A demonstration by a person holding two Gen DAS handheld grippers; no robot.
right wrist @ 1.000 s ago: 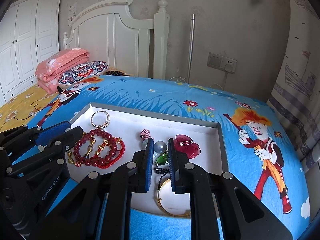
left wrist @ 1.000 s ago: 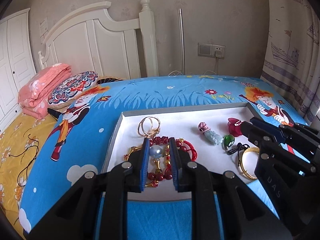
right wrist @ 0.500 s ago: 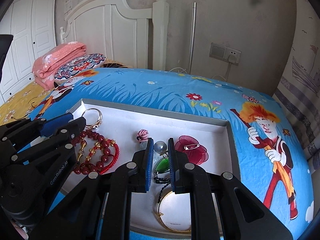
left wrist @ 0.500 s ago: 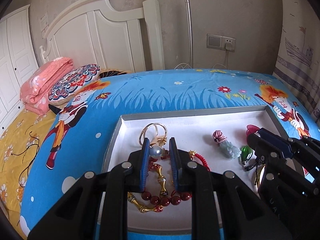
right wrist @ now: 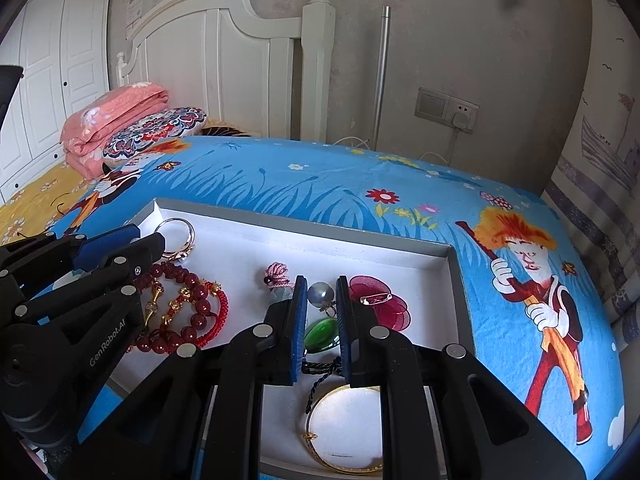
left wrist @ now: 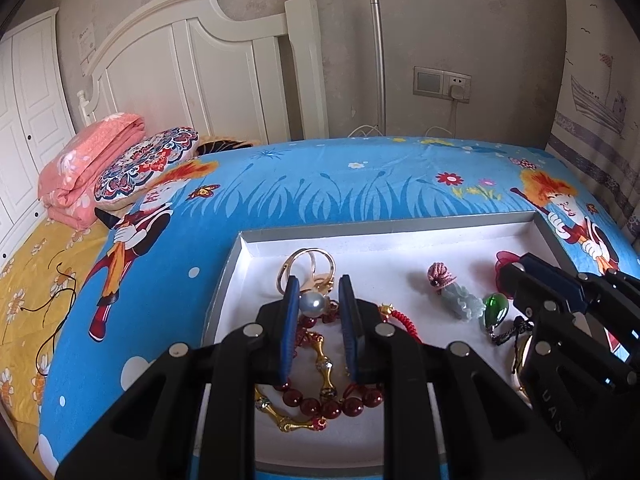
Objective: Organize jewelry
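Both claws hang low over the white tray (left wrist: 240,264) that lies on the blue bed (left wrist: 320,184), and I judge that the step in hand is the placing of two pearl pieces among the other jewelry.

The left claw (left wrist: 319,300) is closed on a grey pearl (left wrist: 313,304), which sits between its blue pads near the tips. Below it lie the red bead bracelet (left wrist: 332,400) and, just beyond the tips, the gold rings (left wrist: 310,260). The right claw (right wrist: 321,300) grips a second pearl (right wrist: 319,294) in the same way. This one hangs above the green pendant (right wrist: 320,334), with the red flower brooch (right wrist: 380,304) just beside it on the right and the gold bangle (right wrist: 344,436) nearer to the camera. A jade charm with a pink knot (left wrist: 452,290) lies between the two groups.

I cannot tell if the pearls touch the tray floor or hang a little above the pieces below.

The next move, in my opinion, calls for a free white spot in the tray, because both pearls are now over other jewelry. Each claw should go a little to the side, come down, and open slowly, since a round pearl can roll easily.
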